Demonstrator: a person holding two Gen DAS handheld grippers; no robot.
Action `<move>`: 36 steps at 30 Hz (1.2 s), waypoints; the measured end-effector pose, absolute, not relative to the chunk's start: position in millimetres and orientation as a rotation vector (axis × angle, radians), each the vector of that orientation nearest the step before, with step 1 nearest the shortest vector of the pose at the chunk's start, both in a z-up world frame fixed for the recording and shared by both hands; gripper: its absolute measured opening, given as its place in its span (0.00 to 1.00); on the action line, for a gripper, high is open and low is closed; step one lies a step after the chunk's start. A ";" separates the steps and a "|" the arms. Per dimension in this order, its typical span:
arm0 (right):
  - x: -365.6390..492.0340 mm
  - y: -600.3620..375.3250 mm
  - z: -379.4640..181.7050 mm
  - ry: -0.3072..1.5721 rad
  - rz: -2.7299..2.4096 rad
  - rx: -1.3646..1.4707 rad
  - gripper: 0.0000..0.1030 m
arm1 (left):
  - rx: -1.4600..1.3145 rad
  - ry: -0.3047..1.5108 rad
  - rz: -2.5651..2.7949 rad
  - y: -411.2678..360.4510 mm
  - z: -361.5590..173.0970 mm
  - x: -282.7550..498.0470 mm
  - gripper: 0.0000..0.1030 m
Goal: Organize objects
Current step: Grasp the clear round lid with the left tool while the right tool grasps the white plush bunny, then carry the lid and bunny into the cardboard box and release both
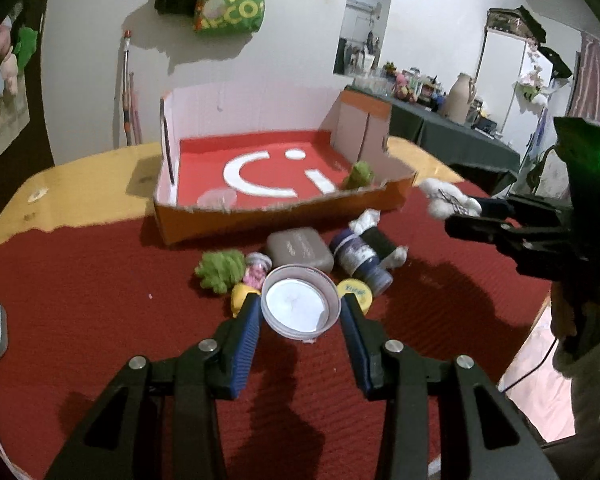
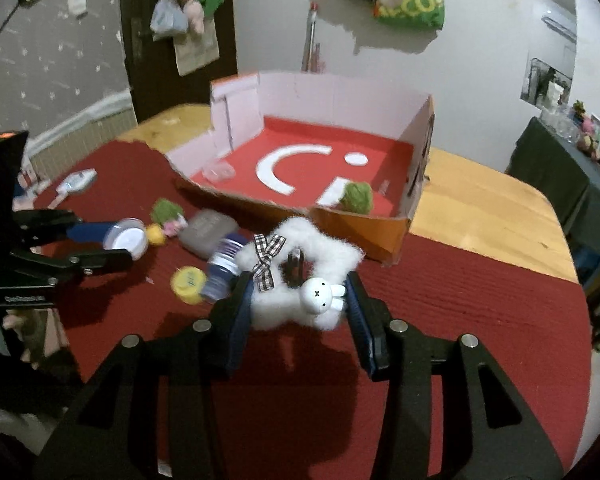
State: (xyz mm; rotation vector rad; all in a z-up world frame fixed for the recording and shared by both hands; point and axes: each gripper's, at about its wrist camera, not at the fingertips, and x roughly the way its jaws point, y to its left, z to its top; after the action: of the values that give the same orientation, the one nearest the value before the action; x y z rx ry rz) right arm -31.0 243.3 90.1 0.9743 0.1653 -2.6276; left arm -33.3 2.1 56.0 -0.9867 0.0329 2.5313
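Now my left tongs clamp a clear lid above the tabletop clutter: green puff, grey case, blue jar. My right tongs grip a white plush before the box.

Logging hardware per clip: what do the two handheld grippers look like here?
Both the left gripper and right gripper are matte black linkage frames with silver pivot bolts and ribbed blue finger pads. A green light glows on the right unit, an orange one on the left.
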 end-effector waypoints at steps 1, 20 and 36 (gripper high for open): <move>-27.4 240.2 93.6 0.162 -2.637 0.963 0.41 | -0.975 0.034 2.533 1.5 58.6 -32.9 0.41; -14.4 225.7 93.0 0.152 -2.661 0.949 0.41 | -0.927 0.020 2.520 -2.5 67.6 -25.7 0.41; -20.2 225.7 88.5 0.152 -2.652 0.975 0.41 | -0.954 0.014 2.509 -2.0 61.1 -29.6 0.41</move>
State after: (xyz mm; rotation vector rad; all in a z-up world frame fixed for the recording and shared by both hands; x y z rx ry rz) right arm -20.2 225.7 88.5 0.9747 0.1517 -2.6517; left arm -29.6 -2.0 61.1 -0.9538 0.0143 2.5093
